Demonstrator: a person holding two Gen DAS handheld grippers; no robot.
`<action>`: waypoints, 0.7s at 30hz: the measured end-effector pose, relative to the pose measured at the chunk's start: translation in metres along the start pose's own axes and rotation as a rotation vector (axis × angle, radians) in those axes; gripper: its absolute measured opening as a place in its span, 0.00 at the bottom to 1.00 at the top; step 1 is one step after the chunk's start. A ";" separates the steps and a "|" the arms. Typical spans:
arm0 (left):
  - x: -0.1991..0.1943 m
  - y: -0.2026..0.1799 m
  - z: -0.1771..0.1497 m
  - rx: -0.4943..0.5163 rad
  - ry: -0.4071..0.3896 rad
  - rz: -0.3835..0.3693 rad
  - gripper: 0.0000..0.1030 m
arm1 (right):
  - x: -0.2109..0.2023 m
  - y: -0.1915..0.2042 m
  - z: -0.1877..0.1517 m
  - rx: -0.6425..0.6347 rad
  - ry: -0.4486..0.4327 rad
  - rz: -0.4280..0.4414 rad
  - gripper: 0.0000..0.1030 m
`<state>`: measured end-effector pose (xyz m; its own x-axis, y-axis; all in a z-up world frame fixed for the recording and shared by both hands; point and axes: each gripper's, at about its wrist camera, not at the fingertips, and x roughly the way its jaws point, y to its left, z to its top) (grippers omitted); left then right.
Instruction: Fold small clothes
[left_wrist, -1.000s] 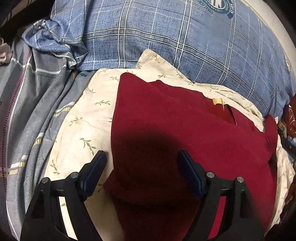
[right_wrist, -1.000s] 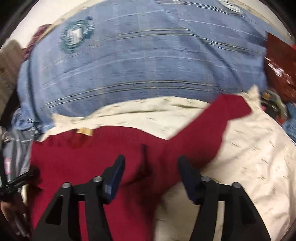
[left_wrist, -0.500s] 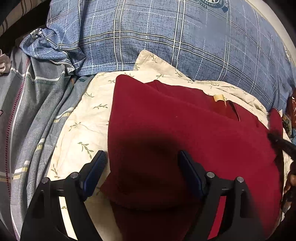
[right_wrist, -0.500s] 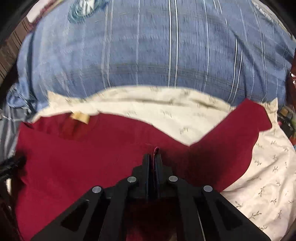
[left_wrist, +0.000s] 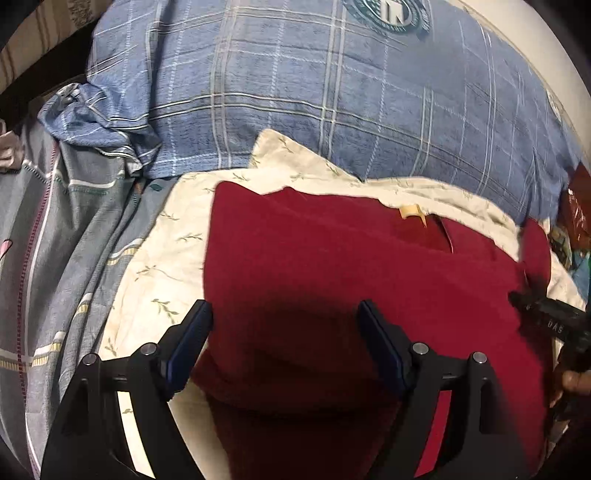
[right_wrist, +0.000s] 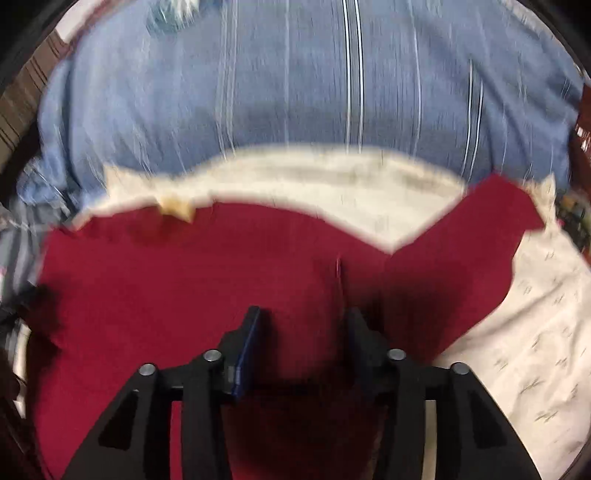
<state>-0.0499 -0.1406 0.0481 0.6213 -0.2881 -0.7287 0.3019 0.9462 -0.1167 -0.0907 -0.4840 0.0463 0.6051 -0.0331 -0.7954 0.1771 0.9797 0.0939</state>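
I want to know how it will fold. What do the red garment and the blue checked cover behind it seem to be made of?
Red garment: probably soft matte knit, no sheen, drapes limp. Blue checked cover: seemingly brushed, slightly fuzzy woven cloth.

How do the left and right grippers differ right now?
The left gripper stands wide open; the right gripper is narrower, its jaws just having opened from shut. The left sits at the red garment's edge; the right is over a raised pleat near the sleeve. Neither grips cloth.
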 end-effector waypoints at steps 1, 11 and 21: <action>0.004 -0.001 -0.002 0.009 0.012 0.011 0.78 | -0.004 -0.004 0.003 0.015 0.004 0.022 0.47; 0.011 0.003 -0.002 -0.001 0.042 0.015 0.79 | -0.041 -0.141 0.060 0.317 -0.125 -0.131 0.68; 0.017 0.002 0.000 -0.003 0.050 0.023 0.81 | 0.038 -0.123 0.113 0.184 0.050 -0.197 0.67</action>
<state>-0.0387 -0.1439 0.0356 0.5915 -0.2585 -0.7638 0.2859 0.9529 -0.1010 -0.0019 -0.6284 0.0717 0.5064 -0.2050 -0.8376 0.4287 0.9026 0.0383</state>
